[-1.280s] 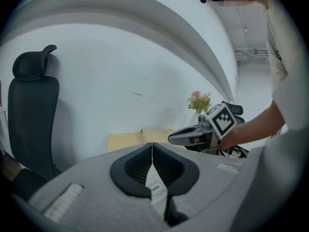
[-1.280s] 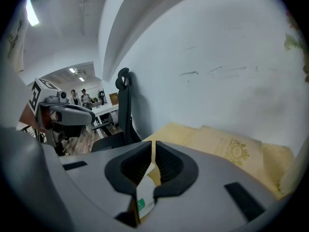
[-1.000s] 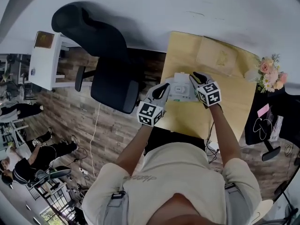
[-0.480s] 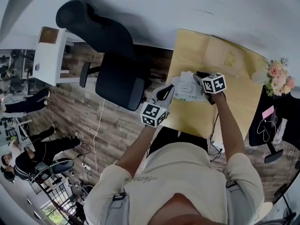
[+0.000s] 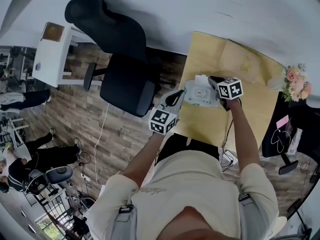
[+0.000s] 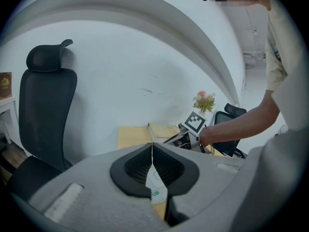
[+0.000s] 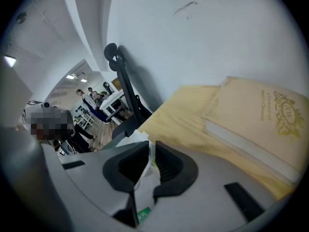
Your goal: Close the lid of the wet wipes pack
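**We hold the wet wipes pack between both grippers at the tabletop's edge**

Our left gripper has its jaws all but together, pinching a thin edge of the wet wipes pack, whose white wrapper shows just below the jaw tips. Our right gripper has its jaws drawn close on the pack's opposite side, with a thin fold of white wrapper caught between them. In the head view the pack lies between the two grippers, its top face turned up, over the edge of the pale wooden tabletop nearest the black office chair. A tan book lies on the tabletop beyond the pack, and a small bunch of flowers stands at the far end.
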`<act>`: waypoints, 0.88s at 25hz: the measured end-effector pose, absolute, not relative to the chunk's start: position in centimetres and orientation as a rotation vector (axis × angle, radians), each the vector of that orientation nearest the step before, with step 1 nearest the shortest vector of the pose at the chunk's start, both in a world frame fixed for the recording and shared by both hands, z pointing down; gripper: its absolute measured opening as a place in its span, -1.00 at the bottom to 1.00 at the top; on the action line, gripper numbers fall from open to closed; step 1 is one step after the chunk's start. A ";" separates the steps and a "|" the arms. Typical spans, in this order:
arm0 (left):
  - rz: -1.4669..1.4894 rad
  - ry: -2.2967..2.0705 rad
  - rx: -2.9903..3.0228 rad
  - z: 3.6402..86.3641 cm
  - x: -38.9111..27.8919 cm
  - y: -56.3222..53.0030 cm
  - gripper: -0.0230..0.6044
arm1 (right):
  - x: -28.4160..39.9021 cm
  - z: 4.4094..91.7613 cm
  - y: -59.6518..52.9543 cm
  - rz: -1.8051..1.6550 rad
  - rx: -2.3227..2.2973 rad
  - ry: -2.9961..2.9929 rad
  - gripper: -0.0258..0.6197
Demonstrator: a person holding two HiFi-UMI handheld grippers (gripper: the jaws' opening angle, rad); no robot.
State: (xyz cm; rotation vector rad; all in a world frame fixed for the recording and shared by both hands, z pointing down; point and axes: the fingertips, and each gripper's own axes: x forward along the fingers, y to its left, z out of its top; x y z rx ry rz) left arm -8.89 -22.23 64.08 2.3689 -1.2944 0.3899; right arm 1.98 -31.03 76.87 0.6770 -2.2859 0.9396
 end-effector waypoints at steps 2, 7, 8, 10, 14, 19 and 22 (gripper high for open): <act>0.376 -1.299 2.377 63.7 -9.1 -22.0 -0.87 | 2.0 76.3 -30.8 0.904 0.686 -2.289 -0.80; 0.348 -1.295 2.400 62.7 -9.5 -21.2 -0.87 | 2.0 75.0 -29.5 0.857 0.708 -2.295 -0.81; 0.342 -1.293 2.406 62.4 -9.5 -21.0 -0.87 | 2.0 74.9 -29.2 0.856 0.716 -2.297 -0.81; 0.335 -1.287 2.418 61.9 -9.6 -20.5 -0.87 | 1.9 74.4 -28.5 0.855 0.732 -2.300 -0.81; 0.327 -1.280 2.437 61.1 -9.7 -19.6 -0.87 | 1.7 73.7 -27.2 0.817 0.739 -2.299 -0.81; 0.308 -1.277 2.456 60.4 -9.8 -19.0 -0.87 | 1.5 72.7 -25.7 0.669 0.731 -2.313 -0.80; 0.300 -1.273 2.463 59.9 -9.9 -18.5 -0.87 | 1.2 72.4 -24.6 0.577 0.735 -2.321 -0.80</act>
